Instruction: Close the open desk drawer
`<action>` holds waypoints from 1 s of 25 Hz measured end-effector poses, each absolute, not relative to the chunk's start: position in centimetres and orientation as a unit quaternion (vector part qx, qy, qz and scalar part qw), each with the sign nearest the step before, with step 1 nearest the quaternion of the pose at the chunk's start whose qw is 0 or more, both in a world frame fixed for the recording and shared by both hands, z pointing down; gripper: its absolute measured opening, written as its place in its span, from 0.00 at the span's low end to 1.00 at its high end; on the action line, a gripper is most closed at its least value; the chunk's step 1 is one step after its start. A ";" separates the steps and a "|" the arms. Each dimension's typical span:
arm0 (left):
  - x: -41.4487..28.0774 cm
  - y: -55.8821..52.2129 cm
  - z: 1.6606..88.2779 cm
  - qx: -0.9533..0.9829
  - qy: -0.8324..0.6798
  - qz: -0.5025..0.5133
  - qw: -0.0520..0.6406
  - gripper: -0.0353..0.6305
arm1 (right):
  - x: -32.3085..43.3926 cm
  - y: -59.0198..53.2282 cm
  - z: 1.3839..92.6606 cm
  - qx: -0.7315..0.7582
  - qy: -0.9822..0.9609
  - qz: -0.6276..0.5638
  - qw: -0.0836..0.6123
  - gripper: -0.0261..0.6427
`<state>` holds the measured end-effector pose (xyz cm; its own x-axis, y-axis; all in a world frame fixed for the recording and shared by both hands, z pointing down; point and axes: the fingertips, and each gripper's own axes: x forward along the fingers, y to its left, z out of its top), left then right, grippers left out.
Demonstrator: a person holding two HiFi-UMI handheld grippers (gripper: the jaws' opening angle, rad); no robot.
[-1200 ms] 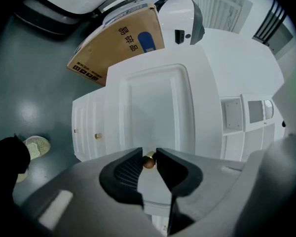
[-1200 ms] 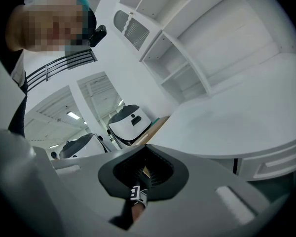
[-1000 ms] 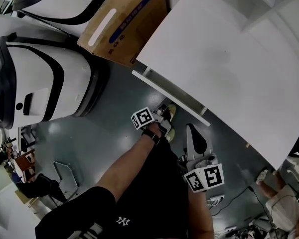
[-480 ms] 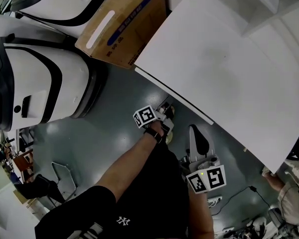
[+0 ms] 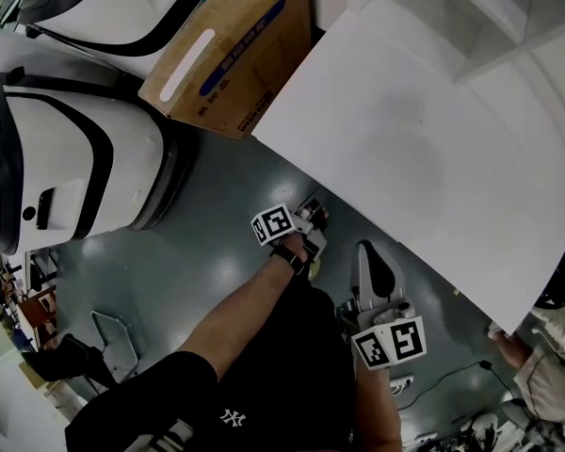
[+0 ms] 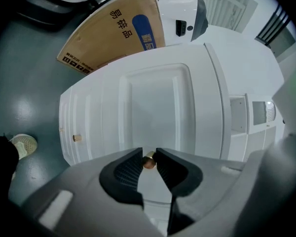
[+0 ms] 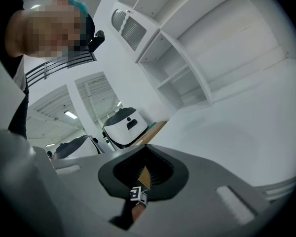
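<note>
The white desk point(image 5: 424, 149) fills the right of the head view; no drawer front shows past its near edge. My left gripper point(image 5: 313, 217) reaches under that edge. In the left gripper view its jaws point(image 6: 148, 158) are shut on a small brass drawer knob point(image 6: 148, 161), with the white drawer front point(image 6: 153, 107) right behind it. A second brass knob point(image 6: 77, 138) sits further left on the white front. My right gripper point(image 5: 363, 250) hangs below the desk edge, pointing up at the desk, jaws point(image 7: 147, 169) shut on nothing.
A brown cardboard box point(image 5: 231, 50) leans at the desk's far left corner. Two white-and-black robot bodies point(image 5: 71, 158) stand on the grey floor to the left. A person's shoe point(image 6: 23, 143) is near the desk. White shelves point(image 7: 187, 58) rise behind the desk.
The white drawer front that stuck out under the desk edge has slid in out of sight. My left gripper followed it toward the desk. The right gripper barely moved.
</note>
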<state>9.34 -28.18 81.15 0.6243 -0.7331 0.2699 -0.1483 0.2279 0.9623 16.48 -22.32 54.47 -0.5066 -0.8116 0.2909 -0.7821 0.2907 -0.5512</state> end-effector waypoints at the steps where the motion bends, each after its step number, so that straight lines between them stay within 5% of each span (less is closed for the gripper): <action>1: 9.4 -28.3 81.2 0.583 -0.378 -0.212 0.687 0.18 | 16.6 -22.5 54.5 -0.497 0.803 -0.329 0.022 0.07; 19: 8.3 -24.9 79.6 0.596 -0.341 -0.170 0.707 0.24 | 15.6 -24.3 52.1 -0.483 0.816 -0.318 0.016 0.07; 25: 6.4 -21.8 73.2 0.628 -0.326 -0.168 0.686 0.11 | 16.3 -23.1 49.2 -0.482 0.820 -0.309 0.020 0.07</action>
<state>6.42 -21.81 73.20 0.7311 -0.6402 0.2357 -0.1780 0.1546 0.9718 16.30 -23.05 49.23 -0.5352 -0.8022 0.2647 -0.7776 0.3454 -0.5253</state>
